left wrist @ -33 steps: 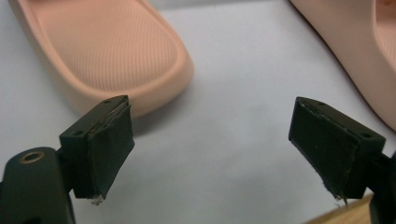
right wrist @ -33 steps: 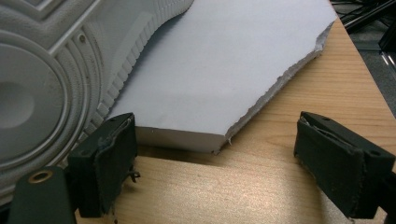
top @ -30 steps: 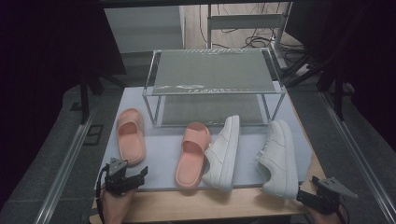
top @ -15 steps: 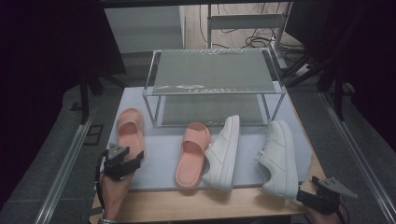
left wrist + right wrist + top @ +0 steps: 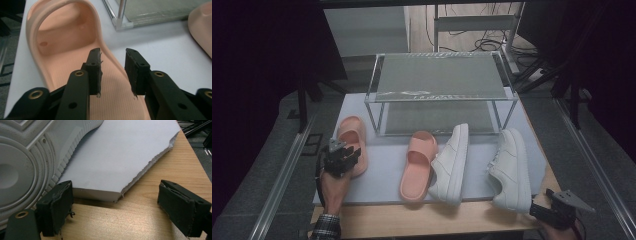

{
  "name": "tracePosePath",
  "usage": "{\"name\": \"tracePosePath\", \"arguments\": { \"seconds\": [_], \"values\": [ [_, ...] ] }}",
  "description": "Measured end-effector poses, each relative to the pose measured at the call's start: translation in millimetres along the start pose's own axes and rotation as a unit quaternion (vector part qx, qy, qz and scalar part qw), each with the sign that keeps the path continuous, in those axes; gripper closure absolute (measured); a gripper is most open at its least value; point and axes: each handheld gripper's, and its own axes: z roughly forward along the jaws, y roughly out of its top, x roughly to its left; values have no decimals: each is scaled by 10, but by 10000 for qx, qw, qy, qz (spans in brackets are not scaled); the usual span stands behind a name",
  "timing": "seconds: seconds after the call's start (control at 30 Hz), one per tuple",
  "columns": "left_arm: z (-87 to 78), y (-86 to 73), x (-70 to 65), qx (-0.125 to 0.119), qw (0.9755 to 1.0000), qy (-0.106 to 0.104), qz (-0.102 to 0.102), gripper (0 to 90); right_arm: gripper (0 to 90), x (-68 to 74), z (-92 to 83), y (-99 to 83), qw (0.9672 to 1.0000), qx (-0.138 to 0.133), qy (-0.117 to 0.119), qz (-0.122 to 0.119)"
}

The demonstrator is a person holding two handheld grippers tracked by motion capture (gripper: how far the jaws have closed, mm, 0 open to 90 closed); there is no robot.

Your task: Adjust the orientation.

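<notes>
Slipper (image 5: 75,50), peach, lying on foam mat (image 5: 387,165) left of shoe rack (image 5: 439,82). Left tool (image 5: 113,68) hovering over slipper's side edge, jaws just closing, narrow gap between them, pads not pressing yet. Right tool (image 5: 115,207) gaping wide over worktop (image 5: 150,202), holding nothing, just beside white sneaker (image 5: 511,167), right of rack.

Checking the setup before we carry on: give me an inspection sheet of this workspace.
Surface: wooden table under a grey mat.
Job's things: pink slide at left.
Clutter: second slide, two white sneakers, two-tier rack.
Grippers: left claw closing over the slide's right rim, not clamped; right claw open above the table edge.
Cables: a bundle on the floor behind the rack.
Surroundings: dark.
</notes>
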Motion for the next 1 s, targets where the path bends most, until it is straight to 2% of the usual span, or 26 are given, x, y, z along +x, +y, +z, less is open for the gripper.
{"name": "tracePosePath", "arguments": {
  "seconds": [0.17, 0.3, 0.43, 0.47, 0.57, 0.73, 0.83, 0.93, 1.0],
  "values": [
    [142, 131, 59, 107, 9999, 100, -89, 708, 132, 1, -1, 0, 10000, 4, 3, 8],
    [206, 181, 76, 150, 9997, 114, -130, 710, 132, 0, 0, 0, 10000, 0, 2, 1],
    [294, 243, 96, 199, 9995, 188, -149, 694, 132, 0, 0, 0, 10000, -1, 1, -1],
    [328, 275, 112, 194, 9993, 263, -184, 694, 132, 1, -1, 0, 10000, 3, 3, 6],
    [359, 310, 135, 198, 9992, 268, -229, 696, 132, 0, 0, 0, 10000, -1, 3, 0],
    [436, 408, 133, 304, 9988, 282, -273, 697, 132, -1, 0, 0, 10000, 0, 4, -3],
    [500, 448, 121, 437, 9979, 385, -299, 712, 132, -1, 0, 0, 10000, -1, 4, -6],
    [537, 459, 121, 487, 9975, 355, -375, 750, 132, 0, -1, 0, 10000, 4, 6, 2],
    [541, 466, 98, 491, 9973, 414, -368, 779, 132, 0, 0, -1, 10000, -1, 4, -5]
  ]
}}
